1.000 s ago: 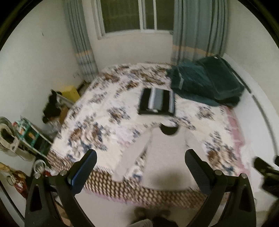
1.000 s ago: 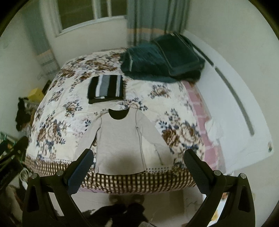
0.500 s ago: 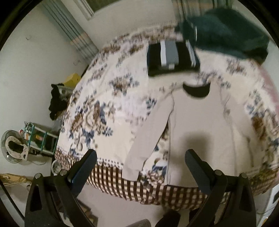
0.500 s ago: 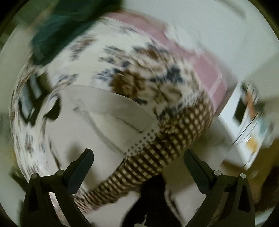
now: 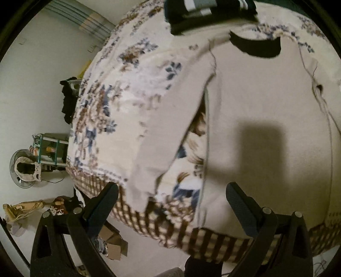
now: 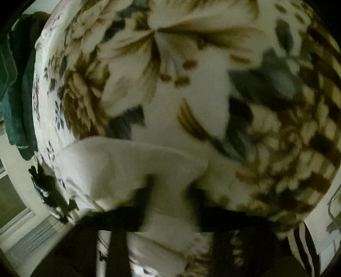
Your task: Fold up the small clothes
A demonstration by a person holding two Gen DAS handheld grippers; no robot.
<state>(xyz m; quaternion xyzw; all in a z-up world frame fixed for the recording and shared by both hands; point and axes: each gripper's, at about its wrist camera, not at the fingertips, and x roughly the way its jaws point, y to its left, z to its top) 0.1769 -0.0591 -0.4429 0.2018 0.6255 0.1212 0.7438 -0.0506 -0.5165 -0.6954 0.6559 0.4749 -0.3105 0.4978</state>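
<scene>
Beige sweater (image 5: pixel 255 119) spread flat on the floral bed (image 5: pixel 119 102).
Left tongs (image 5: pixel 170 198) gape wide, empty, above its cuff; right tongs (image 6: pixel 170 191) pinch its blurred fabric.

Left gripper (image 5: pixel 171 192) open, jaws wide apart, hovering above bed (image 5: pixel 119 100) edge. Beige long-sleeved shirt (image 5: pixel 266 119) flat on floral blanket, sleeve (image 5: pixel 168 132) angled toward checkered border. Folded striped garment (image 5: pixel 208 12) just beyond collar. Fan (image 5: pixel 24 168) on floor.
</scene>
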